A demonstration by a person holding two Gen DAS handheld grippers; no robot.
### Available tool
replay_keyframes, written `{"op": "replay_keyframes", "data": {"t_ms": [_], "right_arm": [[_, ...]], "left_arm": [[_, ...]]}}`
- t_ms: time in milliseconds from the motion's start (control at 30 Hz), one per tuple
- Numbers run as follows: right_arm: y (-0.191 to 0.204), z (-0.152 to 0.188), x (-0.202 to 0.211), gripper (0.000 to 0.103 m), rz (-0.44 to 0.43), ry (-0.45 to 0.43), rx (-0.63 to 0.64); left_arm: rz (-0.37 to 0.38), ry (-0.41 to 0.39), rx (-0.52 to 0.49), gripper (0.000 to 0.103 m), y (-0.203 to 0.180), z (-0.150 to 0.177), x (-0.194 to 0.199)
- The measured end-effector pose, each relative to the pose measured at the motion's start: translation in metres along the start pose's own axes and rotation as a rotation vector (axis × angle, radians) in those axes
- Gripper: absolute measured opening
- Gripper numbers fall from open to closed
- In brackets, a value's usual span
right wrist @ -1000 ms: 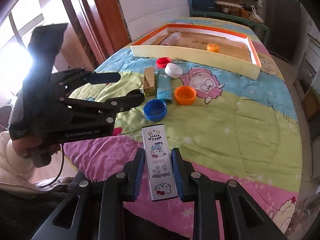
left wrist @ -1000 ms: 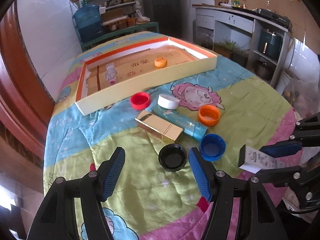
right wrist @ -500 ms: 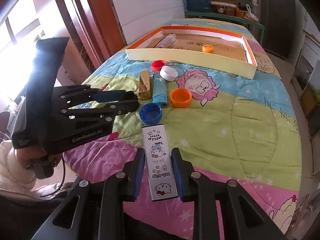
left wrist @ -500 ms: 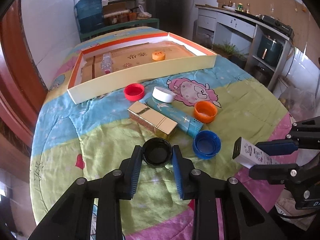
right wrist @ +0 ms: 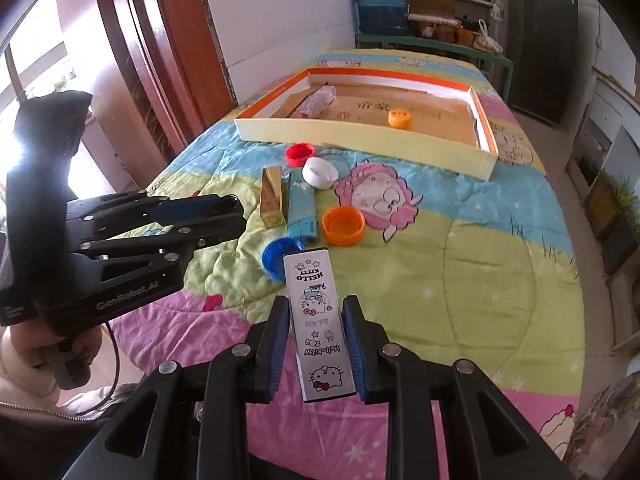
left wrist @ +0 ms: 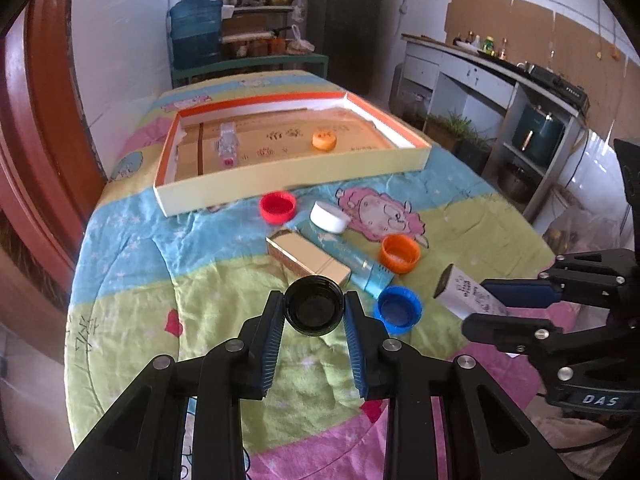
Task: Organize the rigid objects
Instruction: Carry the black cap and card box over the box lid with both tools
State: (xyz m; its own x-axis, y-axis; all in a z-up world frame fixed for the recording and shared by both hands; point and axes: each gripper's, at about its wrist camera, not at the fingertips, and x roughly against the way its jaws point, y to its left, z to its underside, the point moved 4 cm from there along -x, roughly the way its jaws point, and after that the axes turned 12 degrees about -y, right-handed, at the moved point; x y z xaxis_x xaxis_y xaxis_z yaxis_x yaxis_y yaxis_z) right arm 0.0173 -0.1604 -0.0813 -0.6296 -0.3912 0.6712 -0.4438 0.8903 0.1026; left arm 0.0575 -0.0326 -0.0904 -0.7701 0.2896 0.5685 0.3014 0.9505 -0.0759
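Observation:
My left gripper (left wrist: 314, 308) is shut on a black bottle cap (left wrist: 314, 305) and holds it above the quilt. My right gripper (right wrist: 316, 320) is shut on a white Hello Kitty box (right wrist: 318, 320), also seen in the left wrist view (left wrist: 468, 294). On the quilt lie a gold box (left wrist: 306, 258), a teal box (left wrist: 348, 258), and red (left wrist: 278, 207), white (left wrist: 329, 216), orange (left wrist: 399, 253) and blue (left wrist: 398, 309) caps. A shallow cardboard tray (left wrist: 280, 178) at the far end holds a clear bottle (left wrist: 228, 145) and an orange cap (left wrist: 324, 140).
The table is covered by a cartoon quilt (left wrist: 224, 320). A red wooden door (right wrist: 160, 40) stands to the left, a counter with appliances (left wrist: 520, 92) to the right, and shelves with a blue water jug (left wrist: 196, 32) behind.
My left gripper closed on the black cap and lifted it off the quilt. My right gripper kept hold of the Hello Kitty box and rose slightly.

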Motion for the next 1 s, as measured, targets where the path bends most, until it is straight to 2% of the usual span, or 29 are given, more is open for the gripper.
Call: {"op": "replay_keyframes", "data": {"t_ms": [500, 700, 1000], "right_arm": [[0.004, -0.037, -0.007, 0.028, 0.029, -0.073, 0.041], [-0.008, -0.054, -0.012, 0.028, 0.042, -0.105, 0.012], [-0.023, -0.076, -0.022, 0.028, 0.058, -0.137, -0.018]], "left_arm": [[-0.003, -0.067, 0.057, 0.03, 0.009, -0.037, 0.003], [-0.013, -0.08, 0.118, 0.03, 0.022, -0.056, -0.006], [-0.025, -0.111, 0.139, 0.03, 0.027, -0.084, -0.026]]}}
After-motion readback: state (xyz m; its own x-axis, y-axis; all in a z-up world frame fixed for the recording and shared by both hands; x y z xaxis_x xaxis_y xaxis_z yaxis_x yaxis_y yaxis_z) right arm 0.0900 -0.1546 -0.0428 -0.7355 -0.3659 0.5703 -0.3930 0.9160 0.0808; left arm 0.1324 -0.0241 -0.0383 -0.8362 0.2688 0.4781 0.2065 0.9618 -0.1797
